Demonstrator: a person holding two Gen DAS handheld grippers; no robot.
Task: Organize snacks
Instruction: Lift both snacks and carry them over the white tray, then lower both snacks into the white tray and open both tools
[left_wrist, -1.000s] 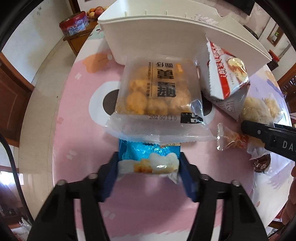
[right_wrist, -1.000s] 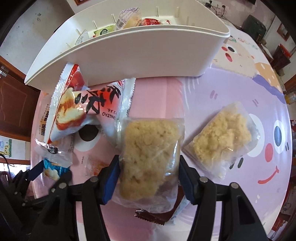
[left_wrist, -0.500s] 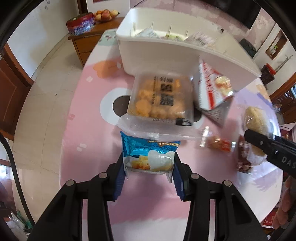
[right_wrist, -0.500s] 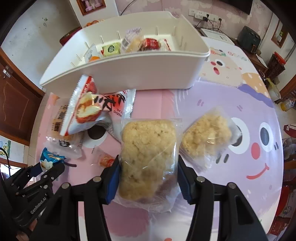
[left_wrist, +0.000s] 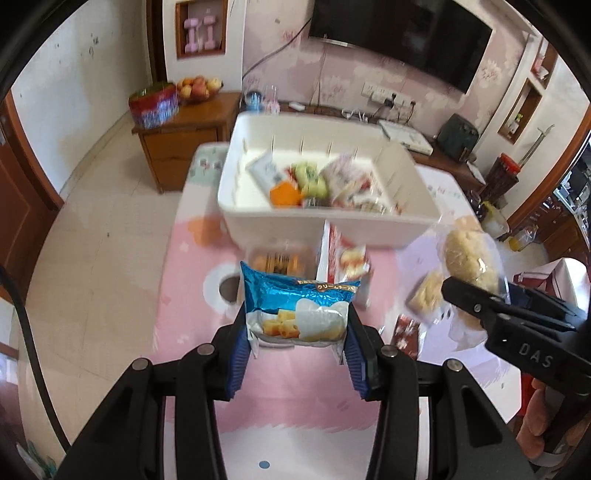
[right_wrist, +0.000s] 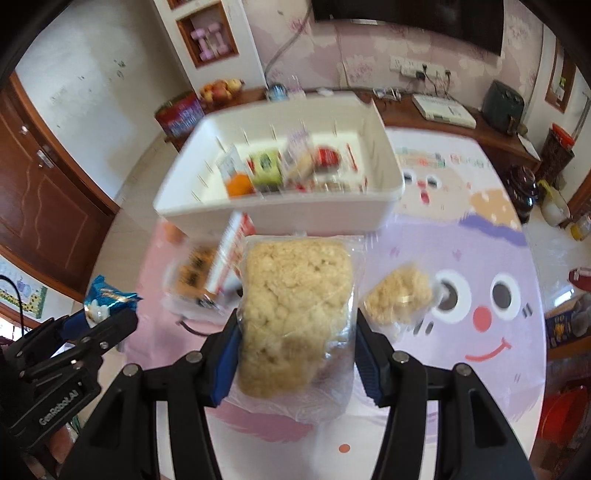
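The left gripper (left_wrist: 297, 345) was clamped on a blue foil snack packet (left_wrist: 297, 308), and the right gripper (right_wrist: 297, 341) was clamped on a clear bag of pale crumbly rice cake (right_wrist: 295, 310); both packets were held up off the table (right_wrist: 498, 236), short of the white divided bin (right_wrist: 280, 218) that stood towards the table's far edge

The bin already held several packets, among them an orange-and-white one (right_wrist: 234, 177), a green one (right_wrist: 264, 168) and a red one (right_wrist: 328, 157), all standing in its middle slots. By my reading the sorting was partly done. On the table, close against the bin's near wall, lay a clear tray pack of golden biscuits (left_wrist: 279, 260) and a red-and-white packet (left_wrist: 345, 254). A second bag of rice cake (right_wrist: 399, 297) lay further right, and a dark wrapper (left_wrist: 408, 332) nearer the near edge

The bin's left slots and its right end looked empty, so there seemed to be room for both held packets. The air above the bin's rim was clear, and the grippers were well apart. The table's right half, with its printed cartoon face, was bare, as was its near edge
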